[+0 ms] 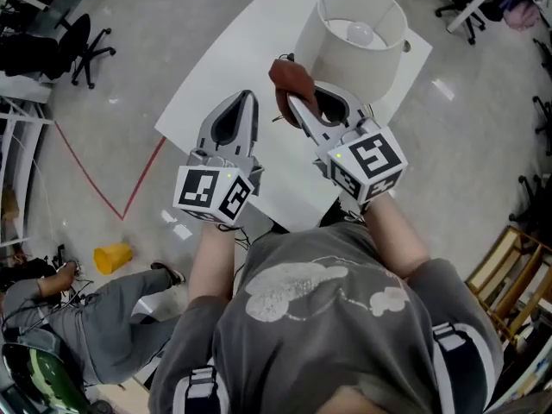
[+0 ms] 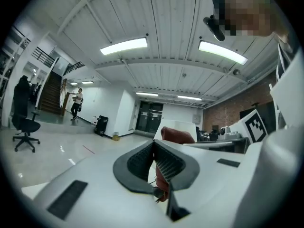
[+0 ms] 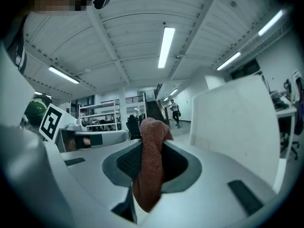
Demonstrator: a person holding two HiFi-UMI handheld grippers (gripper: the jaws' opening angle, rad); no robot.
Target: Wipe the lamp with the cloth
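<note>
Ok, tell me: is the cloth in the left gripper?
No, the cloth is clamped between the right gripper's jaws.

One lamp (image 1: pixel 349 63), one cloth (image 1: pixel 290 78), two tongs (image 1: pixel 249 102) (image 1: pixel 296 109)

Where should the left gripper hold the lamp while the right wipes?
Probably the top rim of the lamp, from above on the side nearest that gripper: one jaw inside, one outside. It stands upright, open at the top with the bulb showing, its base hidden underneath. The left gripper is shut and empty, so open it first.
</note>
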